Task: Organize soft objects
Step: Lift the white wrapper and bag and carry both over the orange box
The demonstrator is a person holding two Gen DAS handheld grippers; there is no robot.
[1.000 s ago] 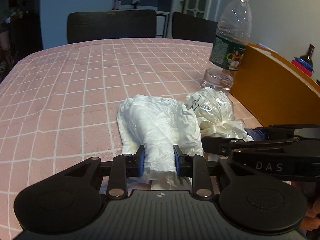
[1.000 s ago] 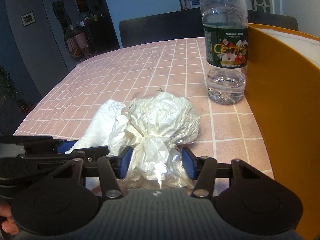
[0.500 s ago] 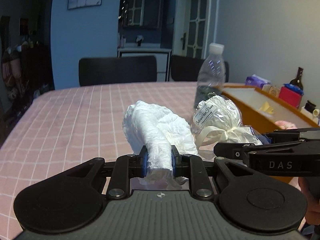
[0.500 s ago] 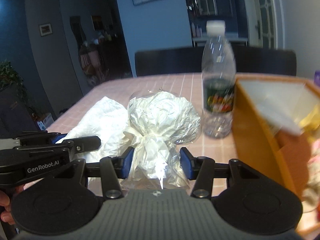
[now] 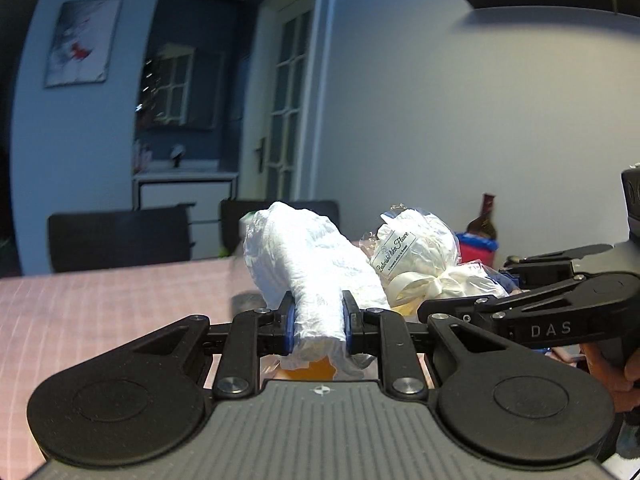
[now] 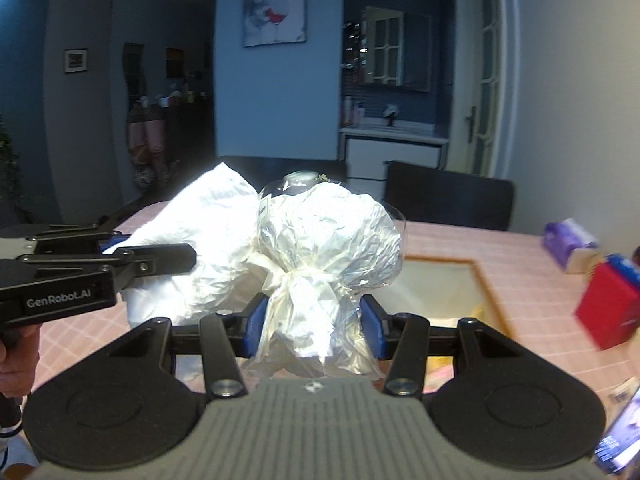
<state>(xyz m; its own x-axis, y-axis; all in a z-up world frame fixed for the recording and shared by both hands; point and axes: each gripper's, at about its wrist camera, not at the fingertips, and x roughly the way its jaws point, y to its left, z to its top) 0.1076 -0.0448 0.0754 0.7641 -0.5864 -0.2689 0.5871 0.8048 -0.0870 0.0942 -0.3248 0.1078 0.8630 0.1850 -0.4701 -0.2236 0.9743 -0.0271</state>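
My left gripper (image 5: 318, 326) is shut on a crumpled white plastic bag (image 5: 308, 264), held up in the air above the pink checked tablecloth (image 5: 100, 300). Beside it, my right gripper (image 6: 316, 330) is shut on a cream paper bundle wrapped in clear film and tied with a ribbon (image 6: 332, 248). The two bundles hang side by side and seem to touch. In the right wrist view the white bag (image 6: 196, 240) and the left gripper appear at the left. An orange box (image 6: 486, 286) with a white inside lies open below and to the right.
A red box (image 6: 608, 304) and a purple tissue pack (image 6: 570, 242) are at the right of the table. A brown bottle (image 5: 484, 220) stands behind the bundles. Dark chairs (image 6: 448, 202) line the table's far side. A person's hand (image 6: 16, 354) holds the left gripper.
Both grippers have lifted their bundles off the table and tilted up. The water bottle has dropped out of view, and the open orange box now lies below the right gripper.
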